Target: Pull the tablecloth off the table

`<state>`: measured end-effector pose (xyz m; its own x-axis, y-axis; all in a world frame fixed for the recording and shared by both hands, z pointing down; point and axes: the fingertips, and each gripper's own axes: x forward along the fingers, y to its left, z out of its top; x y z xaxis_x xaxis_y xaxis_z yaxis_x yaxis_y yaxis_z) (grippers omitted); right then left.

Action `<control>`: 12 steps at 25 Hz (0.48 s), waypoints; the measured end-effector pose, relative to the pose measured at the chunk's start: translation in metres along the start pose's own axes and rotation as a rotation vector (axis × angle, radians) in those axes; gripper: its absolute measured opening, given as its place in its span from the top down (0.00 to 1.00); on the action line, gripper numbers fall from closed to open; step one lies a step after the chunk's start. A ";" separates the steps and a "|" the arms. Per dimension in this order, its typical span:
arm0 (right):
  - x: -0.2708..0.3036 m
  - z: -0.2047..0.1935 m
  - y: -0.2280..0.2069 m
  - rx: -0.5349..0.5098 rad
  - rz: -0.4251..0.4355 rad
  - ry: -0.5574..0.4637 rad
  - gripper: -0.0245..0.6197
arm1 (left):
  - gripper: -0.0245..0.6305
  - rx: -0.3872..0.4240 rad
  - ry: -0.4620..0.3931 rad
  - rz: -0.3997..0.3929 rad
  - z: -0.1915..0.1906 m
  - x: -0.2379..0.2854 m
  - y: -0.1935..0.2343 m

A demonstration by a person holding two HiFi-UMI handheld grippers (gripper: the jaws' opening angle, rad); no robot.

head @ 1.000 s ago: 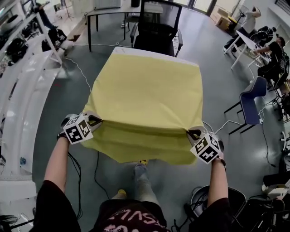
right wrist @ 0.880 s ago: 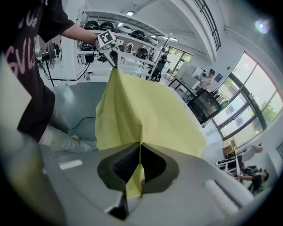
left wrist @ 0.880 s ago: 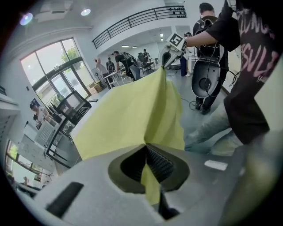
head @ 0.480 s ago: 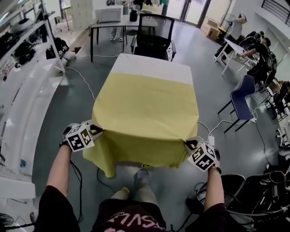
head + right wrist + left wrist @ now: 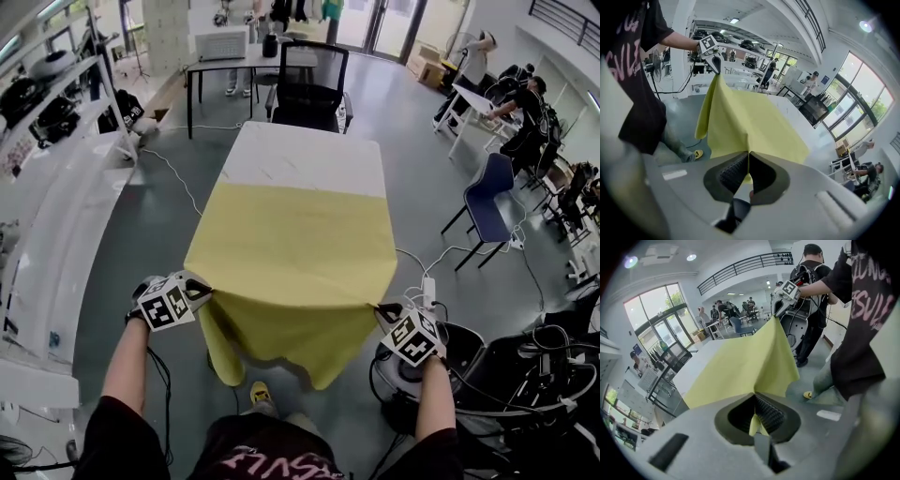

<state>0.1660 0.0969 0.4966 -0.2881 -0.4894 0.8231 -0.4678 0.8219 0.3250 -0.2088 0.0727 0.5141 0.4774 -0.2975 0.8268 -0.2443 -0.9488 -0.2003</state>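
Observation:
A yellow tablecloth covers the near part of a white table; the far part of the tabletop lies bare. My left gripper is shut on the cloth's near left corner, and my right gripper is shut on its near right corner. Between them the cloth's front edge sags below table height. In the left gripper view the cloth runs from my jaws across to the right gripper. In the right gripper view the cloth stretches to the left gripper.
A black office chair stands at the table's far end, with a dark table behind it. White shelving runs along the left. A blue chair, cables and seated people are at the right. Black equipment sits near my right arm.
Both grippers have drawn back toward me with the cloth corners. The cloth has slid off the table's far part, baring more white tabletop, and its front edge hangs lower.

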 end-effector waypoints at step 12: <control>-0.080 -0.032 0.042 -0.018 -0.024 -0.055 0.94 | 0.95 -0.018 -0.022 0.070 0.037 -0.051 -0.080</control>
<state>0.1959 0.1795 0.4593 -0.3223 -0.5242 0.7883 -0.4606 0.8143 0.3532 -0.1828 0.1597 0.4686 0.4768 -0.3654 0.7995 -0.2926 -0.9236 -0.2476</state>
